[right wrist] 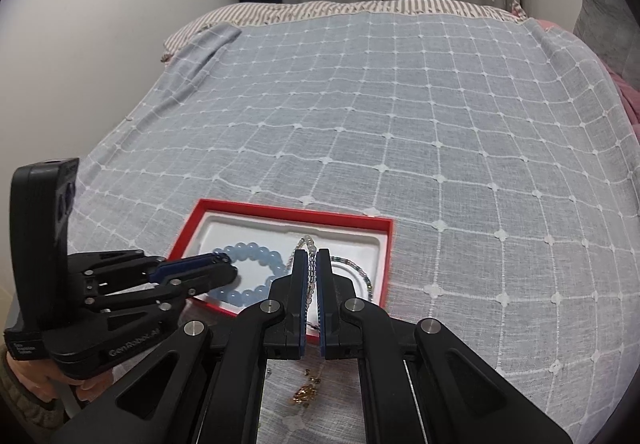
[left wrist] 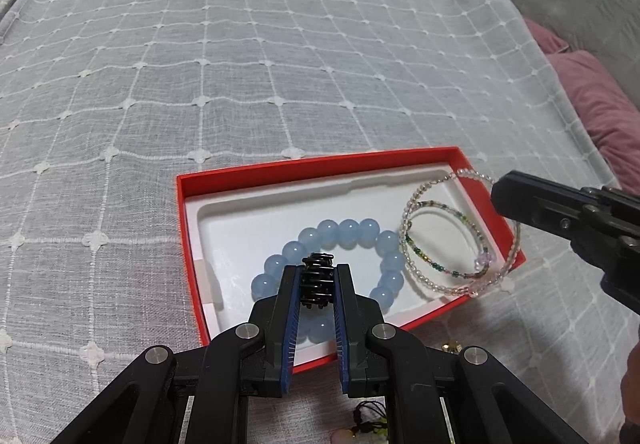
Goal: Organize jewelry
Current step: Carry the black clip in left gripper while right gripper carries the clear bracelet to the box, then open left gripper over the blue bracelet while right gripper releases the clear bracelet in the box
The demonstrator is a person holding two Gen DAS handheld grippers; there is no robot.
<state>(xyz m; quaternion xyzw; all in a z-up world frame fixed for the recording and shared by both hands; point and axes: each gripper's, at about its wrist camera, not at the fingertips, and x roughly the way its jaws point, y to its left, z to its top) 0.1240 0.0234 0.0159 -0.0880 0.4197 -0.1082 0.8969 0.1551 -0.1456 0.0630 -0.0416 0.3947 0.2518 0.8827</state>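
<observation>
"GenRobot.AI" or similar on left gripper (right wrist: 224, 262) body, raised lettering, last characters blurred; small label lower down unreadable. Matte black plastic linkages, silver pivot pins, ribbed blue pads on both grippers.

Left gripper (left wrist: 317, 276) pinching black hair claw (left wrist: 317, 280), toothed, shiny plastic, held over blue bracelet (left wrist: 340, 264). Bracelet of big round translucent pale-blue beads, lying in box (left wrist: 320, 167).

Box: shallow red cardboard rectangle, white moulded insert with rounded recess, sitting on bed (left wrist: 240, 43).

Right gripper (right wrist: 312, 264) pressed together on thin bead strand (right wrist: 308, 244), clear and pale small beads. Strand looped twice at right end of box (right wrist: 280, 211), partly draped over red rim; second loop with green and multicoloured seed beads, one lilac bead.

Bedspread grey-blue woven, white stitched grid with small clover knots. Striped fabric at far edge. Gold trinket (right wrist: 304, 394) on bed under right gripper, blurred.
</observation>
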